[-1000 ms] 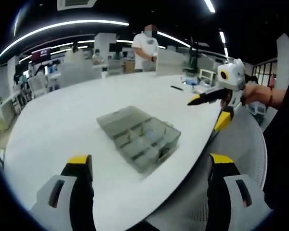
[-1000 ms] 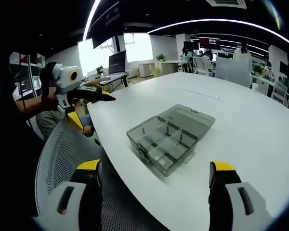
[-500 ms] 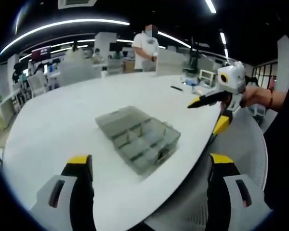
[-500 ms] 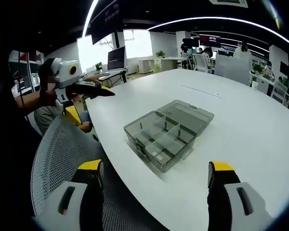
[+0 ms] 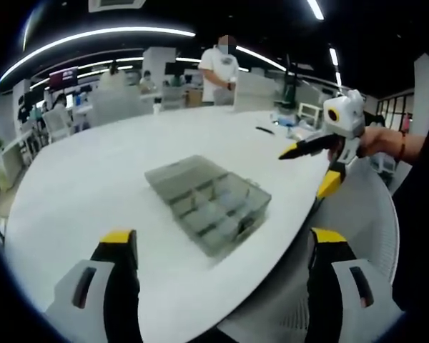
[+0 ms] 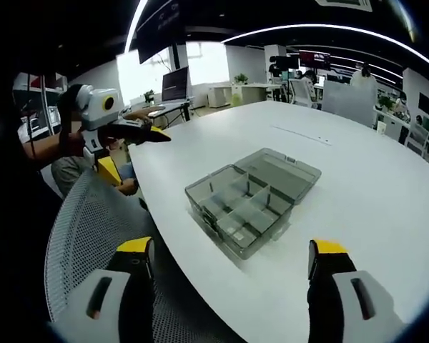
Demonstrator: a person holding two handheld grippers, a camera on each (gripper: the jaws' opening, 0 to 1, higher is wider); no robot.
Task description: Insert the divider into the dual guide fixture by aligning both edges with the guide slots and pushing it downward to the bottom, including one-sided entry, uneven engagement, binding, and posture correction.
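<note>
A translucent grey compartment box (image 5: 207, 204) lies on the white table (image 5: 93, 179) with its lid folded open flat behind it. Thin dividers stand between its compartments (image 6: 247, 207). My left gripper (image 5: 223, 241) hovers open in front of the box, near the table's edge, with nothing between its jaws. My right gripper (image 6: 232, 250) is also open and holds nothing, a short way back from the box. In the left gripper view the right gripper (image 5: 307, 170) hangs open beside the table's right edge. In the right gripper view the left gripper (image 6: 132, 153) hangs open at the left.
A grey mesh chair back (image 6: 86, 236) sits under both grippers at the table's curved edge. A small dark object (image 5: 263, 130) lies far across the table. A person (image 5: 218, 71) stands beyond the table, with desks and monitors (image 6: 175, 89) around the room.
Both views shifted slightly with the hands. The box and the two open grippers keep their places.
</note>
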